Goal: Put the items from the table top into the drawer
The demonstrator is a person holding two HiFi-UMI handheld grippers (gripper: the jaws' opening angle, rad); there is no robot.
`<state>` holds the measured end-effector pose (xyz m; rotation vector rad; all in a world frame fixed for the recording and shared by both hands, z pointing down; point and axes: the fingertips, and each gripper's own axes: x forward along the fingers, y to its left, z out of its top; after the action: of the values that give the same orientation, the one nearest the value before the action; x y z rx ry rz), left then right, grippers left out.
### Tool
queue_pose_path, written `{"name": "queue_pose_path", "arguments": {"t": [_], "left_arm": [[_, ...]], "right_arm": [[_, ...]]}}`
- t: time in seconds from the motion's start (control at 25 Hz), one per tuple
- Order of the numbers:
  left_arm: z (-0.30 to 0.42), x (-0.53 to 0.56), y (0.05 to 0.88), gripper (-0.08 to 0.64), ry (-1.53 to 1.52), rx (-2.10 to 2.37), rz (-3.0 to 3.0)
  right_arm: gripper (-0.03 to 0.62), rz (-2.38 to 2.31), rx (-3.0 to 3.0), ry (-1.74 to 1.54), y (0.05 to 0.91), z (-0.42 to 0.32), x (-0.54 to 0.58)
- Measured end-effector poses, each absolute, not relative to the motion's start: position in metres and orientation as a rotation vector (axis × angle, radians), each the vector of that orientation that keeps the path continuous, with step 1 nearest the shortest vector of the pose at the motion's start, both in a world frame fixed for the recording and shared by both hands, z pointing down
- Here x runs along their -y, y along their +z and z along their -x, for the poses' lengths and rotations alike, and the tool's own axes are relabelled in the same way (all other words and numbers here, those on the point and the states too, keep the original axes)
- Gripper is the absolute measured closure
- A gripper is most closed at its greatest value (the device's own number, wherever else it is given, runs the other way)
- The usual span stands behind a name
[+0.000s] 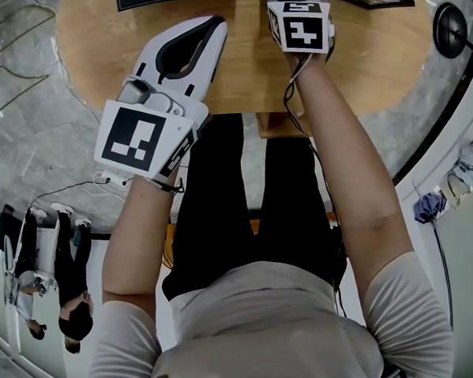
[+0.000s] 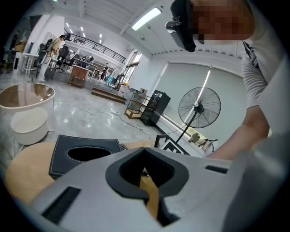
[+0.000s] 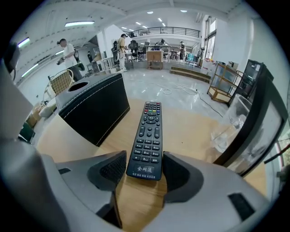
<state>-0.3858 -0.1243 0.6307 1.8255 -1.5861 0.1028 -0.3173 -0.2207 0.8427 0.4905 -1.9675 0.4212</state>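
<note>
Since the remote (image 3: 147, 136) lies between the jaws but is not yet pinched, step in hand: the grasp of the first item, as I judge it.
Right claw (image 3: 145, 166): spread, with one pad on each side of the near end of the remote; the right pad is very close to its edge and the left pad shows a small gap.
Left claw (image 2: 144, 150): pressed together and holding nothing, over the near part of the table (image 3: 190, 131).
Place of the remote: flat on the table with the buttons up, just beside a black tissue box (image 3: 97, 108).
Long axis: it runs straight away from the person, in line with the right claw.
Pointing: the end with the printed label is toward the claw, and the end with the coloured buttons points to the far edge.
Next move: probably to close the jaws across the narrow width, then lift level.
Drawer: not clearly seen in any view.
</note>
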Motion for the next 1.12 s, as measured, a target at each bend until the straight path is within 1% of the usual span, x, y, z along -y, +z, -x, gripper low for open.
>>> {"name": "queue_pose_path", "arguments": {"t": [0.12, 0.2, 0.64, 1.12], "left_arm": [[0.386, 0.123, 0.633, 0.551, 0.101, 1.584, -1.818], [0.386, 0.123, 0.633, 0.551, 0.096, 1.585, -1.815], [0.394, 0.118, 0.623, 0.551, 0.066, 1.603, -1.788], [0.391, 0.11, 0.587, 0.551, 0.04, 1.64, -1.794]], "right_arm": [[0.347, -0.47, 1.98, 0.391, 0.844, 0.318, 0.22], [0.351, -0.465, 1.979, 0.383, 0.844, 0.317, 0.22], [0.356, -0.44, 1.978, 0.43, 0.835, 0.32, 0.219], [0.357, -0.443, 2.008, 0.447, 0.791, 0.313, 0.209]]}}
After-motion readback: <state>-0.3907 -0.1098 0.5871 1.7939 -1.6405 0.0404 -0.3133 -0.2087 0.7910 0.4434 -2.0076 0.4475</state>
